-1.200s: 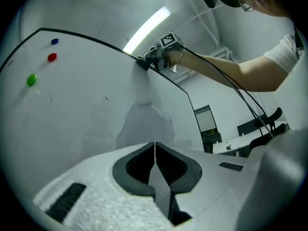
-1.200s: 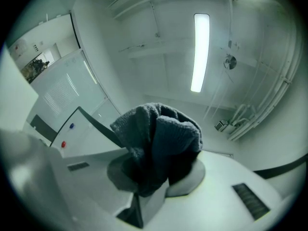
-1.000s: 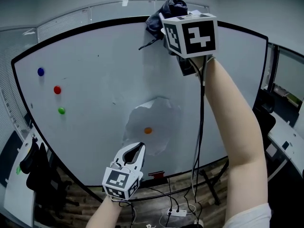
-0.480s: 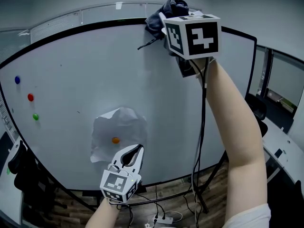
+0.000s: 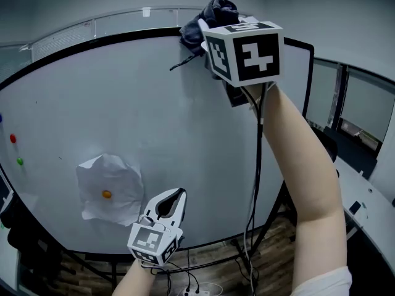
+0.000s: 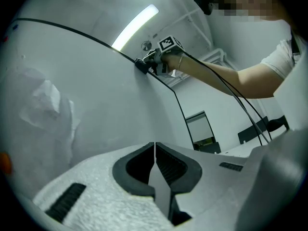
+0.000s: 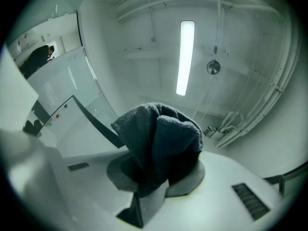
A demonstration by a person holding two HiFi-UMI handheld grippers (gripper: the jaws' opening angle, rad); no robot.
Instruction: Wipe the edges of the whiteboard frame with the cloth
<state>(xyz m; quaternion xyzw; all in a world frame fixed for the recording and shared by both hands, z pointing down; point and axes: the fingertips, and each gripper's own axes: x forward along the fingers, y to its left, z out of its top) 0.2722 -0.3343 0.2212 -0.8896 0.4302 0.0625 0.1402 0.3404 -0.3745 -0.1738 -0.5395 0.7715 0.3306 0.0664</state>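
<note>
My right tongs (image 7: 155, 177) clamped the cloth (image 7: 159, 138), seemingly soft and light, by its bunched middle at frame centre; left tongs (image 6: 154, 160) closed, empty

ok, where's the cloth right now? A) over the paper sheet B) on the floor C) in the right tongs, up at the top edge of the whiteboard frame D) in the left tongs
C: the right gripper view shows the cloth bunched between the right tongs, and the head view puts it at the whiteboard frame top edge; the left tongs are shut, empty.
</note>
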